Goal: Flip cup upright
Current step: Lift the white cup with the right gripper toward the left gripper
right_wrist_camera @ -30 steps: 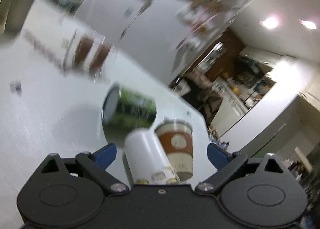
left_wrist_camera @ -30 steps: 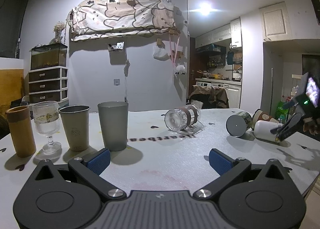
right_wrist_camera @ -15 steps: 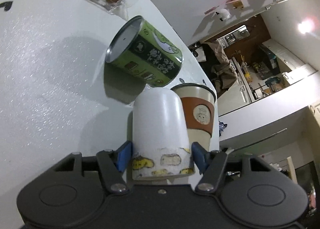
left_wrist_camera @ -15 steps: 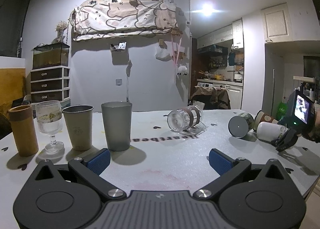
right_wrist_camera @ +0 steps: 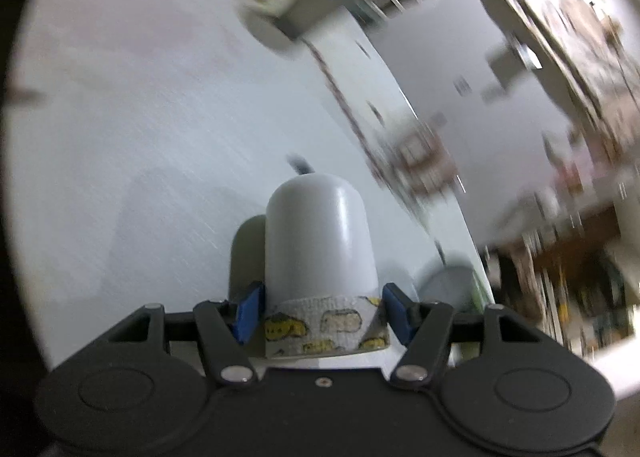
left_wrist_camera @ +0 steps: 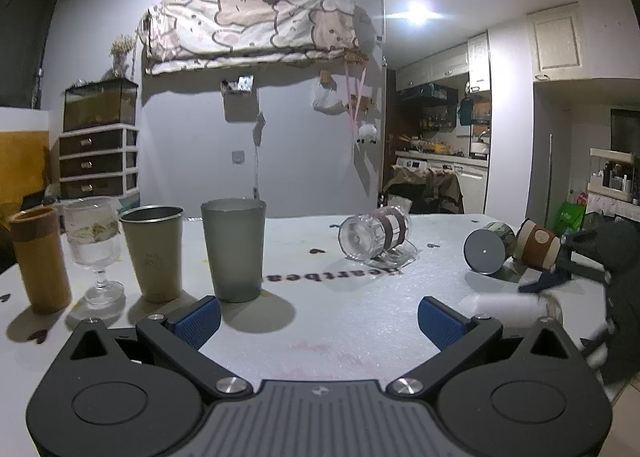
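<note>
So the white cup is sitting sideways in your right gripper, blue pads clamped on its taped rim end, closed base pointing away, low over the white table. Gripping near the mouth is probably giving you room to swing the base down. Your left gripper is hanging wide open, holding nothing, just before the upright grey tumbler.

White table, printed lettering and small dark hearts. Standing at left: 1 brown cylinder, 1 stemmed glass, 1 metal tumbler, 1 grey tumbler. Lying on sides: 1 glass jar, 1 green can, 1 brown paper cup.
</note>
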A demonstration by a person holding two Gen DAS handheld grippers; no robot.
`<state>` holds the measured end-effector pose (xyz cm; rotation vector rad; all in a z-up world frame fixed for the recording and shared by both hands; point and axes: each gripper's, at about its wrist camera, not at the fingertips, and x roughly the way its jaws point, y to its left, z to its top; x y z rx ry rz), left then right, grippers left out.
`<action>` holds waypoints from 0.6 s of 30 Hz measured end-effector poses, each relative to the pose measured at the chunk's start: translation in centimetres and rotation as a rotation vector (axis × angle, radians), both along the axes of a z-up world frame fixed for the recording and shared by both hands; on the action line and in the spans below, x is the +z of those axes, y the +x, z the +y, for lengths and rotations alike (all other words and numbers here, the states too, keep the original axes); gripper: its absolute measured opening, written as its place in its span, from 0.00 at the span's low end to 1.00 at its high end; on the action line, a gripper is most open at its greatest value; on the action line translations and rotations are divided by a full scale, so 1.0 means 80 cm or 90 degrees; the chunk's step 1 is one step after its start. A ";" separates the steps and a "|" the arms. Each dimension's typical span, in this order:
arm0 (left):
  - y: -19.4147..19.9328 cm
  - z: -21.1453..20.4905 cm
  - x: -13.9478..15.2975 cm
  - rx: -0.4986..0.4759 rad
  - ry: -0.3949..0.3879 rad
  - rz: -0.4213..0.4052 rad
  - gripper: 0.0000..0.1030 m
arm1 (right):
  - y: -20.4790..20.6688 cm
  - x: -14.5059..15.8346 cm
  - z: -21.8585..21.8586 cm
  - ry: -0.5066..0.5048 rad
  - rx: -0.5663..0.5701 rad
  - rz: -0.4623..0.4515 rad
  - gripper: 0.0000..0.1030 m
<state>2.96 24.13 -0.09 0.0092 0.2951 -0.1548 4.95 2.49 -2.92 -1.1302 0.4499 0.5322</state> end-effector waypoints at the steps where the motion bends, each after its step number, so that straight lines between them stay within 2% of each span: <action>1: 0.008 0.000 0.000 -0.002 0.000 0.008 1.00 | -0.011 0.001 0.013 -0.003 0.031 -0.003 0.63; 6: 0.051 0.001 -0.010 -0.016 0.005 0.060 1.00 | -0.071 -0.001 0.059 -0.021 0.171 -0.017 0.63; 9: 0.064 0.004 -0.020 -0.020 0.008 0.094 1.00 | -0.086 0.000 0.069 -0.024 0.209 -0.031 0.64; 11: 0.065 0.009 -0.024 -0.023 0.003 0.110 1.00 | -0.092 -0.001 0.070 -0.021 0.207 -0.053 0.72; 12: 0.063 0.011 -0.024 -0.026 -0.001 0.114 1.00 | -0.093 0.001 0.066 -0.014 0.200 -0.066 0.82; 13: 0.061 0.014 -0.025 -0.029 -0.004 0.117 1.00 | -0.093 0.003 0.061 -0.003 0.191 -0.077 0.86; 18: 0.050 0.025 -0.024 -0.046 -0.012 0.133 1.00 | -0.087 0.023 0.029 0.092 0.100 -0.080 0.87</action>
